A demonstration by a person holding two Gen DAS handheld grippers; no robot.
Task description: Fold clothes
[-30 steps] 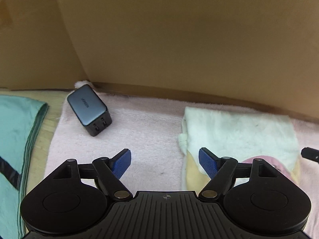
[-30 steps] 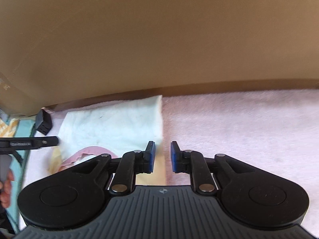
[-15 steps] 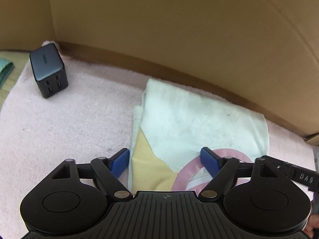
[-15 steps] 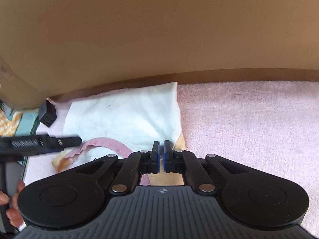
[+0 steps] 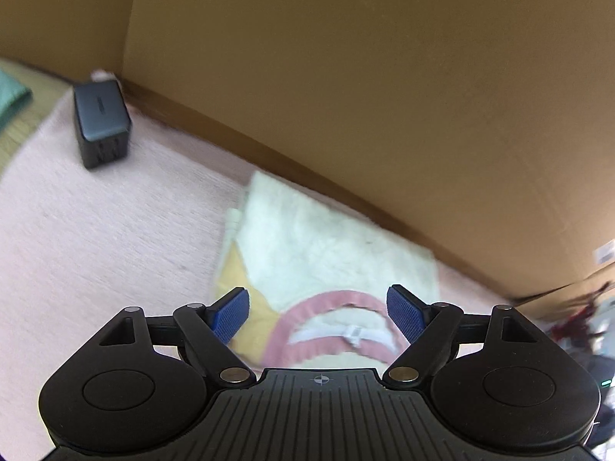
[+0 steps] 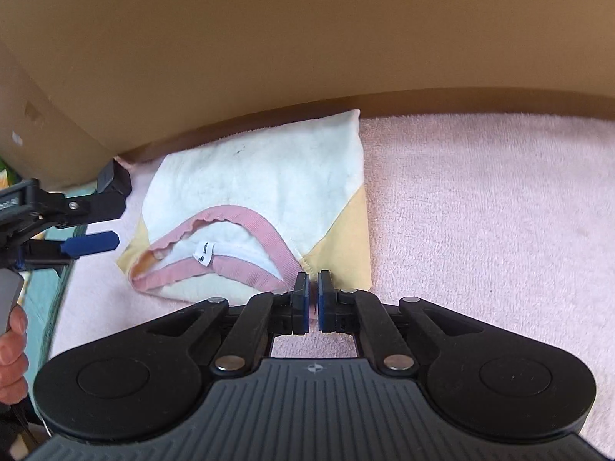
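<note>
Pink terry towel [image 6: 480,199] is grippy. My right gripper [image 6: 313,299] is clenched on the white-and-yellow folded shirt [image 6: 261,176] hem; my left gripper [image 5: 319,313] gapes empty, so a one-sided pull may skew the fold.

garment [image 6: 265,180] | white, yellow (pink collar) | folded flat | pink towel [image 6: 480,199]

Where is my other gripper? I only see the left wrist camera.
Observer: The right gripper is at the shirt's near edge, beside the pink collar, jaws shut.
Operator: What's next to it?
Observer: A yellow panel runs down that side of the shirt.
Operator: Who's holding my left one?
Observer: A hand wraps the handle of the left gripper, seen at the right wrist view's edge.
</note>
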